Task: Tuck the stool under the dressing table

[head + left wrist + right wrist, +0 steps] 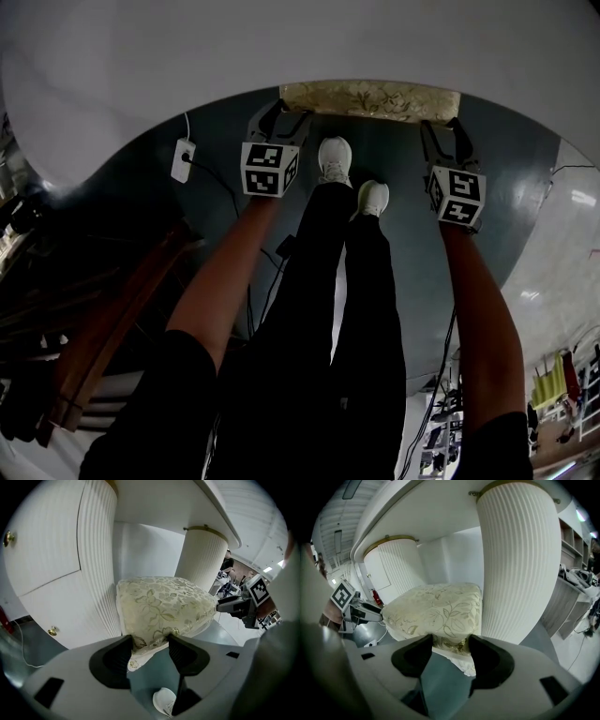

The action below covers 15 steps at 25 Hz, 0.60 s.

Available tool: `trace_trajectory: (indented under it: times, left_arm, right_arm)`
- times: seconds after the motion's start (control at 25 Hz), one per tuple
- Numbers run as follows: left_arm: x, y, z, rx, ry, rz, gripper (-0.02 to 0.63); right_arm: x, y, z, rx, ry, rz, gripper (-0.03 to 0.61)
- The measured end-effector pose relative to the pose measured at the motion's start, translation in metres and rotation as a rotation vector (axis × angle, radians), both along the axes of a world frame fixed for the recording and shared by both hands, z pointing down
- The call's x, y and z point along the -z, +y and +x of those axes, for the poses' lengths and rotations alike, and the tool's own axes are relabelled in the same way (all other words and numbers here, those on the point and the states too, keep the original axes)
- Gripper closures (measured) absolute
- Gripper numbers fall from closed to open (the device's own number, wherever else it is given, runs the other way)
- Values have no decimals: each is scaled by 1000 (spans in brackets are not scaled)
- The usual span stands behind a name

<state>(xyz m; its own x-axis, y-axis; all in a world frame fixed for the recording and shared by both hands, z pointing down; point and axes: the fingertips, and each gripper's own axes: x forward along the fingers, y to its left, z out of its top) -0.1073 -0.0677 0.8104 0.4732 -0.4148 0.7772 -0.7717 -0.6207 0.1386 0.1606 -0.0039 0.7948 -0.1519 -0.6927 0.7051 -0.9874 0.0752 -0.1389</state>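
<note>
The stool [370,100] has a cream cushion with a gold leaf pattern; in the head view only its near edge shows from under the white dressing table top [281,47]. My left gripper [278,117] is at the stool's left near corner, my right gripper [441,136] at its right near corner. In the left gripper view the stool [164,602] sits between the table's ribbed pedestals [98,550], and the left gripper [150,644] is shut on the cushion's corner edge. In the right gripper view the right gripper [451,646] grips the stool [436,606] beside a ribbed column [518,559].
The person's legs and white shoes [335,159] stand between the grippers on the dark floor. A white power strip [182,159] with a cable lies at the left. Dark wooden furniture [112,319] stands at the lower left. Drawer knobs [52,631] show on the left pedestal.
</note>
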Motion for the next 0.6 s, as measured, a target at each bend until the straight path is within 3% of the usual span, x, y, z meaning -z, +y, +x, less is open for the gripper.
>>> trace_trajectory:
  times: [0.6]
  left_arm:
    - [1, -4, 4, 29, 11, 4, 359]
  right_arm:
    - [-2, -9, 5, -7, 21, 21, 319]
